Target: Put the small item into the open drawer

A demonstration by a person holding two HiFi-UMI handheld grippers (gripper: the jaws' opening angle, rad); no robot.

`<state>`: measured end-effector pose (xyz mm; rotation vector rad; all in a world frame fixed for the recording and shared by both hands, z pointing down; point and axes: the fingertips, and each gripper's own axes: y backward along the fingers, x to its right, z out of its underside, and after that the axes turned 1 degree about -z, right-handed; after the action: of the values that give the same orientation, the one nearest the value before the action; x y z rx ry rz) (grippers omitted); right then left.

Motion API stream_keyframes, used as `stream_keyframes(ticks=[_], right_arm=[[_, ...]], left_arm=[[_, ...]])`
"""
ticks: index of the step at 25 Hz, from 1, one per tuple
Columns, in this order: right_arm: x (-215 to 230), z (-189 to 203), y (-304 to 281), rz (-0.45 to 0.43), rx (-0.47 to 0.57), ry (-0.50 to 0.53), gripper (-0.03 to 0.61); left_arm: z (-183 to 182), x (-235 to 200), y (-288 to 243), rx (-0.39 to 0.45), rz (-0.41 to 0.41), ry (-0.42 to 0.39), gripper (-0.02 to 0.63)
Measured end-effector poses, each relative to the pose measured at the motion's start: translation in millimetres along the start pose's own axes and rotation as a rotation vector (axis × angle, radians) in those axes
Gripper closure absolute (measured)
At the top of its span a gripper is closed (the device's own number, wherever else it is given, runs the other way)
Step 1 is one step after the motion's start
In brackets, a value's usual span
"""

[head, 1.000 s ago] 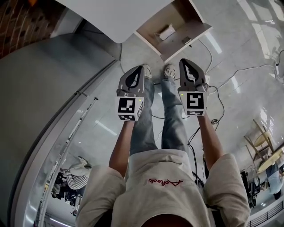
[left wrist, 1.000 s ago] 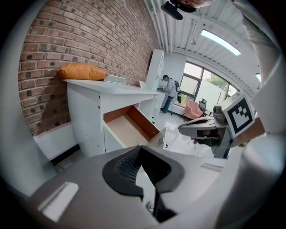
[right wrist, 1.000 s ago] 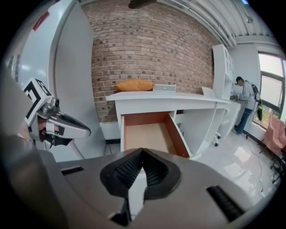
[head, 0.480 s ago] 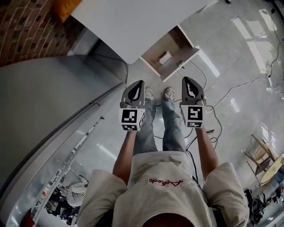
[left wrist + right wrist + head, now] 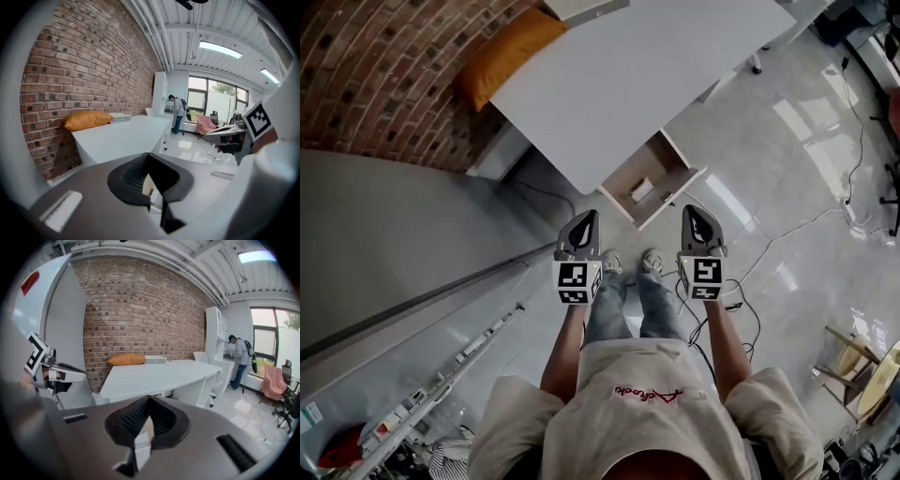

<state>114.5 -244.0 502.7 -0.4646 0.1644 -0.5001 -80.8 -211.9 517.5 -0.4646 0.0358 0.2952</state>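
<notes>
An open wooden drawer juts out from under the white desk in the head view. A small white item lies inside it. My left gripper and right gripper are held side by side above the person's feet, short of the drawer's front, pointing toward it. Both are shut, with nothing between the jaws. In the left gripper view the left gripper has its dark ribbed pads meeting at the tip. In the right gripper view the right gripper looks the same.
An orange cushion and a flat white box lie at the desk's far end by the brick wall. Cables trail over the glossy floor at right. A grey partition stands at left. A person stands far off.
The head view has pulled up and back: desk, cushion and brick wall have come into view, and the drawer and grippers look smaller. Both grippers stay shut, side by side.
</notes>
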Motion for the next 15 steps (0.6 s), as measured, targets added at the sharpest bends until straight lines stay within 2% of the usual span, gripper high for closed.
stream_keyframes(ticks=[4, 6, 15], right_arm=[[13.3, -60.4, 44.3, 0.030, 0.033, -0.034, 0.566], [16.6, -81.4, 58.3, 0.044, 0.047, -0.042, 0.566], [36.2, -140.4, 76.1, 0.087, 0.137, -0.043, 0.566]], left_arm=[[-75.6, 12.4, 31.1, 0.036, -0.001, -0.036, 0.607], [-100.6, 16.0, 41.9, 0.052, 0.002, -0.053, 0.607], [-164.6, 21.3, 45.9, 0.131, 0.007, -0.104, 0.607]])
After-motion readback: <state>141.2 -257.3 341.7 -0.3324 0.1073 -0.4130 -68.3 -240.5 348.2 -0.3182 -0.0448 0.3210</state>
